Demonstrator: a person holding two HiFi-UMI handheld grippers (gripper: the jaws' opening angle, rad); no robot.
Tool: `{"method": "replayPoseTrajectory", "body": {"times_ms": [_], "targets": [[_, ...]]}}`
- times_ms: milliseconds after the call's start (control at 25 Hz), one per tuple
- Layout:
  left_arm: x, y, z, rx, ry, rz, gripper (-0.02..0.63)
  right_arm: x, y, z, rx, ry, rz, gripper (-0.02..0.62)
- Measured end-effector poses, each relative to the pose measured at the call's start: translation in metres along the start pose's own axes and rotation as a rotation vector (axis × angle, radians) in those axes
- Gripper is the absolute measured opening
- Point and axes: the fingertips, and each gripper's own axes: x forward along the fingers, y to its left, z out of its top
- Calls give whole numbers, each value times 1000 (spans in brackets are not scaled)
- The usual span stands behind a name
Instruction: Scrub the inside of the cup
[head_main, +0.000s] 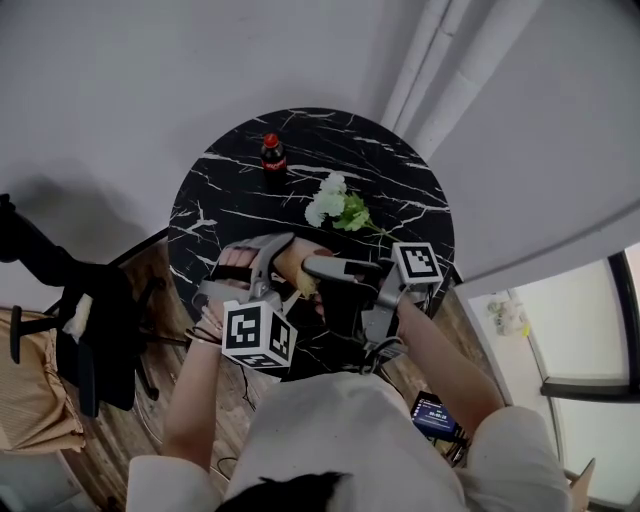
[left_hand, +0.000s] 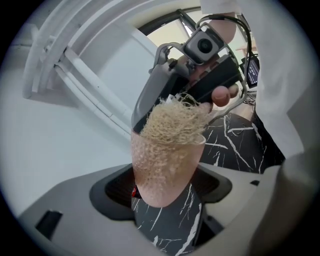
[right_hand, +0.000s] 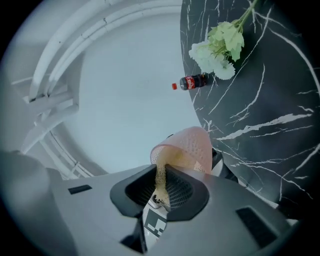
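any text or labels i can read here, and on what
No text is readable.
Red label on the bottle: print too small to read.
Lit small screen near the person's right arm: figures blurred.
Left marker cube and right marker cube: square patterns only, no words.

Black marble table (head_main: 405, 175) — cola bottle (head_main: 273, 156), white flowers (head_main: 335, 203) on it
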Motion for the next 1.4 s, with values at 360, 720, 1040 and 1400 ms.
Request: {"method": "replayPoseTrajectory", "body": {"times_ms": [360,720,1040,1400], "targets": [[-4,18,7,-14,-25,99,348,-3,18,12,20,-114,116,57],[-8,33,13,14,-37,208,348,-7,30,22,90,-240,245,57],[-6,34,14,-28,-57,250,348,-14,31,31,135,-345,297,57],[-9,38,9,-100,-68,287,348,-13,35,35,148,-396,338,57]]}}
